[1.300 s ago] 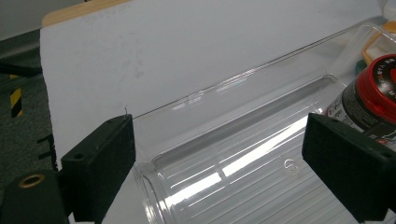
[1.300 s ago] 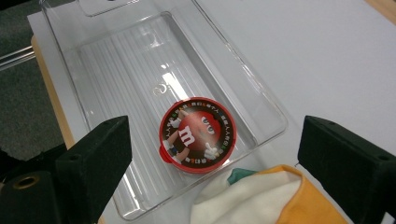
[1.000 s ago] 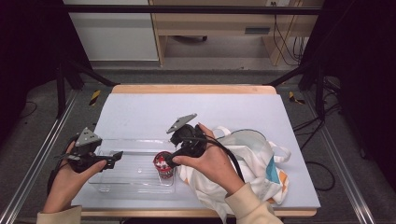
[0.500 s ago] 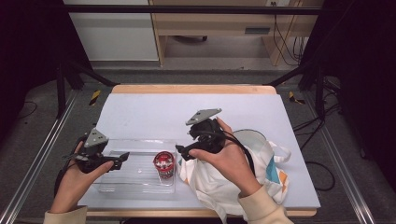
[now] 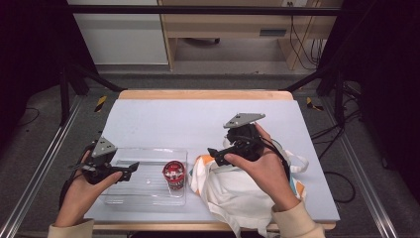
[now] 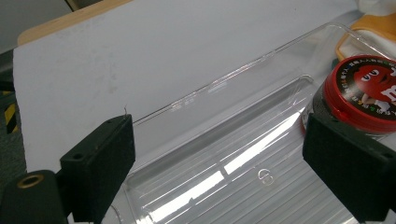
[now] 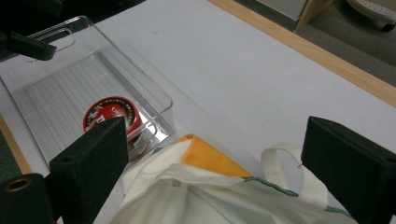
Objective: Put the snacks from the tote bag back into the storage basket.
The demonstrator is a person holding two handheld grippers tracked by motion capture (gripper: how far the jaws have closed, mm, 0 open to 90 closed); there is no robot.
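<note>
Clear plastic forms the shallow tray [image 5: 148,191] at the counter's [image 5: 198,119] near left, and a red-lidded candy tin [image 5: 174,174] stands upright inside it at its right end. Just beside the tray's right wall lies a white cloth tote bag [image 5: 237,193] with orange trim, its mouth and one handle loop turned toward the tray. The left gripper [image 5: 130,168] hovers over the tray's left half, jaws wide apart and empty; in the left gripper view the tin [image 6: 369,95] sits close behind the right-hand jaw. The right gripper [image 5: 212,152] hangs above the bag's upper edge, jaws likewise spread and holding nothing; the right gripper view looks past them onto the bag's rim [image 7: 196,179] and the tin [image 7: 112,114] beyond. Judged from this arrangement, the tin is already placed in the tray, and the bag is the likely source of further items. A next move probably calls for lowering the right jaws to the bag's rim to pinch the cloth or reach inside.
</note>
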